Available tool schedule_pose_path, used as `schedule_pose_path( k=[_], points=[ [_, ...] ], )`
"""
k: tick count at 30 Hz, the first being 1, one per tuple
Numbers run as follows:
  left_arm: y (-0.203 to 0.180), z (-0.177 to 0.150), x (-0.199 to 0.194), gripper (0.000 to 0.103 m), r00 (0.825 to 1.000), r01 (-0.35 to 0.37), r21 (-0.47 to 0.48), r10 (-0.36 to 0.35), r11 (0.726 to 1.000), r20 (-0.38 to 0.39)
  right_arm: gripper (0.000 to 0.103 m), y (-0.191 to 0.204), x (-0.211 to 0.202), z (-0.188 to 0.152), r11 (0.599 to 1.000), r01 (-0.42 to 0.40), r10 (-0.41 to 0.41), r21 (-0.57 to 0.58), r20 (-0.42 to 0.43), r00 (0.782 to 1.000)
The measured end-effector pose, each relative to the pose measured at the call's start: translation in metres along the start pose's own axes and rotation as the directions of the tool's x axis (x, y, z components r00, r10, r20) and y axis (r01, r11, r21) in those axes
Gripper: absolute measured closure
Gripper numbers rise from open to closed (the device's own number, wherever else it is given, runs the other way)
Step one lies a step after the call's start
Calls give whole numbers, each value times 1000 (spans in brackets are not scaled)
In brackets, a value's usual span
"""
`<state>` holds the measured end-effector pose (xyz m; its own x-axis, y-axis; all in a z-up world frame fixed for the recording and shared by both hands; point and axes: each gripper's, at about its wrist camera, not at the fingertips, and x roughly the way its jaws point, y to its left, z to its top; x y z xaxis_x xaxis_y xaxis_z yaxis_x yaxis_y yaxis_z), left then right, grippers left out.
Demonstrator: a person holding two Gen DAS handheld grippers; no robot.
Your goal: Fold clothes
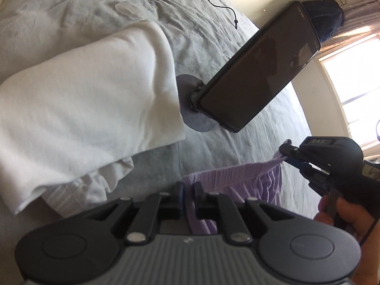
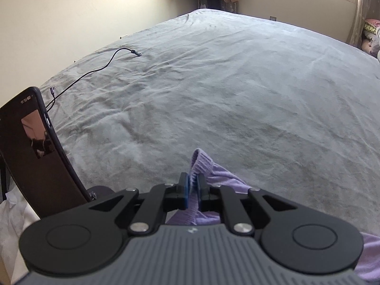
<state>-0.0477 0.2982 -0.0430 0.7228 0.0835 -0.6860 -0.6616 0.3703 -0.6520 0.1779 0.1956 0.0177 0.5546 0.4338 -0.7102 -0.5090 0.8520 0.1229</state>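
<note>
A lilac ribbed garment (image 1: 239, 173) hangs stretched between my two grippers above the grey bed. My left gripper (image 1: 188, 187) is shut on one end of its ribbed hem. My right gripper (image 1: 286, 150) is shut on the other end, seen at the right of the left wrist view with a hand behind it. In the right wrist view my right gripper (image 2: 193, 185) pinches the lilac garment (image 2: 209, 168), whose ribbed edge sticks up past the fingers. The rest of the cloth drops below and is mostly hidden by the gripper bodies.
A folded white garment (image 1: 90, 104) lies on the grey bedspread (image 2: 237, 95) at the left. A phone on a round-based stand (image 1: 258, 66) rises beside it; it also shows in the right wrist view (image 2: 35, 156). A black cable (image 2: 95, 71) lies farther back. A window is at the right.
</note>
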Motion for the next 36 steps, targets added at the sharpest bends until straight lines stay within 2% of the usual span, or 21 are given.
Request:
schedule_pose_path(
  k=[2,5,10,11,12,13,15,18,27,36],
  points=[
    [-2,-1,-2,92,1000,-16,16,16,1000,12,89,-4,-5,-1,1000,-2,2,9,3,1000],
    [-4,0,3,71,998,-43,21,42,999,42,89,-10,-16,0,1000,1,-1,13,14,1000],
    [-6,-1,-3,60,996,-56,28,55,998,64,88,-25,-41,-3,1000,10,-10,21,20,1000],
    [-7,-2,-3,59,996,-57,31,55,998,66,81,-29,-47,-4,1000,17,-17,21,24,1000],
    [-8,-2,-4,58,997,-55,37,53,998,64,67,-33,-53,-6,999,27,-27,22,30,999],
    [-9,-3,-4,56,997,-52,43,50,998,62,63,-38,-60,-9,999,37,-38,22,38,999],
    [-14,-6,-5,47,997,-48,74,43,996,66,63,-48,-72,-15,998,60,-61,22,52,997],
    [-22,-12,-6,41,997,-40,124,31,991,73,63,-70,-88,-26,994,90,-93,55,54,994],
    [-50,-42,4,35,1000,-4,269,3,963,3,63,-143,-143,-69,974,157,-164,163,31,986],
    [-80,-87,16,35,990,97,469,-39,878,-132,63,-211,-190,-127,933,223,-229,283,-10,973]
  ],
)
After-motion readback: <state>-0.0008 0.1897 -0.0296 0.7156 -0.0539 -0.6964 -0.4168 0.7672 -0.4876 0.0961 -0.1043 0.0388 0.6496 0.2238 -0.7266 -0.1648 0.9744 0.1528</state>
